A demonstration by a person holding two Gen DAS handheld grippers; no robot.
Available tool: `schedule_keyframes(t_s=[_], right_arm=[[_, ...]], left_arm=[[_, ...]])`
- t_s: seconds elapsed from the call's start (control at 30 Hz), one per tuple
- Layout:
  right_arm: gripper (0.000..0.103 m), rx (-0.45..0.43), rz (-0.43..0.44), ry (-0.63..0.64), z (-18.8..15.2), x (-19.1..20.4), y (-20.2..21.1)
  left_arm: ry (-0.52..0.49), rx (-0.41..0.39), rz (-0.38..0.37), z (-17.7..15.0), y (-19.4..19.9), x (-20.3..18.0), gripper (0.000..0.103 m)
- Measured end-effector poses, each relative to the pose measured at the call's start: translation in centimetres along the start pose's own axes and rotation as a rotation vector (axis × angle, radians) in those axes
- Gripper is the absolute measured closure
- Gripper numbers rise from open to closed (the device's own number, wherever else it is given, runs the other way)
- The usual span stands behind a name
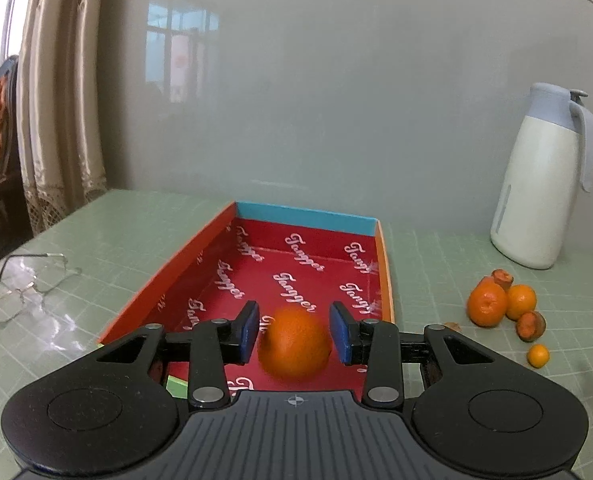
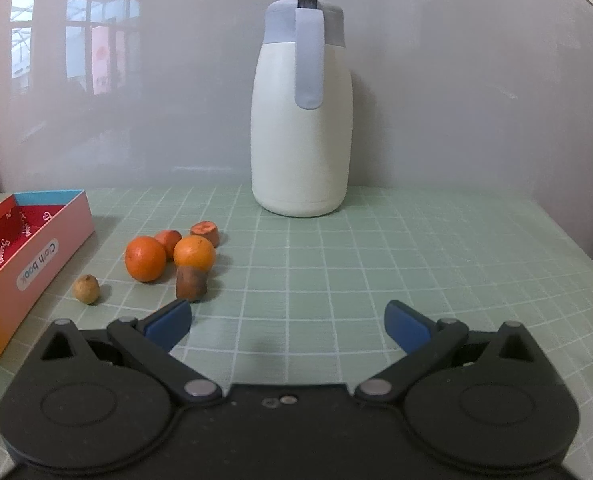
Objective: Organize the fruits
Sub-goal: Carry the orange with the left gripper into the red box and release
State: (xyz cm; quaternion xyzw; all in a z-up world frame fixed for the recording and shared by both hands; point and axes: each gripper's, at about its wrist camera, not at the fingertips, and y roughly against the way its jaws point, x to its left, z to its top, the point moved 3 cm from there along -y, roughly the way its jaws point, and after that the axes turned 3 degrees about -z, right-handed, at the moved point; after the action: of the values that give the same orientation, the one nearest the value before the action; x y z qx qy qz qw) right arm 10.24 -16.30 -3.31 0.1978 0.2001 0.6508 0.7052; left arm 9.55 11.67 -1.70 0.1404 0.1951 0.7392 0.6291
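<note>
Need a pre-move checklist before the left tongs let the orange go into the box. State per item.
1. Orange sits between the left tongs: ok, though motion blur leaves pad contact unclear.
2. Orange is over the red box interior: ok.
3. Box floor ahead is free of other fruit: ok, as far as visible.
4. Height of the orange above the box floor: cannot tell.
5. Right tongs are open, empty and away from the box: ok.
6. Remaining fruit pile stays on the mat beside the box, clear of the thermos jug: ok.
</note>
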Motion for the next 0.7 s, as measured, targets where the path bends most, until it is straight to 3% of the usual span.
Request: schedule_keyframes(t_s=[0.1,0.23,0.3,0.7], right_arm=[[0.000,-0.006,0.003,0.002,0.1,0.1,0.2],[0.000,-0.012,0.005,0.005,0.1,0.1,0.5],[0.000,-0.010,0.009,0.002,0.1,0.1,0.5],[0.000,-0.033,0.064,0.022,0.7,1.6,1.9]], left_arm=[[-0.008,-0.014,-0.007,0.2,0.8,-0.1,0.062],[-0.007,-0.043,0.012,0.3,2.0,0.3,0.032],[-0.003,-0.058,0.022,0.4,2.6,0.5,0.028],[-0.023,-0.054,0.029,0.0,4.7,0.9,0.023]])
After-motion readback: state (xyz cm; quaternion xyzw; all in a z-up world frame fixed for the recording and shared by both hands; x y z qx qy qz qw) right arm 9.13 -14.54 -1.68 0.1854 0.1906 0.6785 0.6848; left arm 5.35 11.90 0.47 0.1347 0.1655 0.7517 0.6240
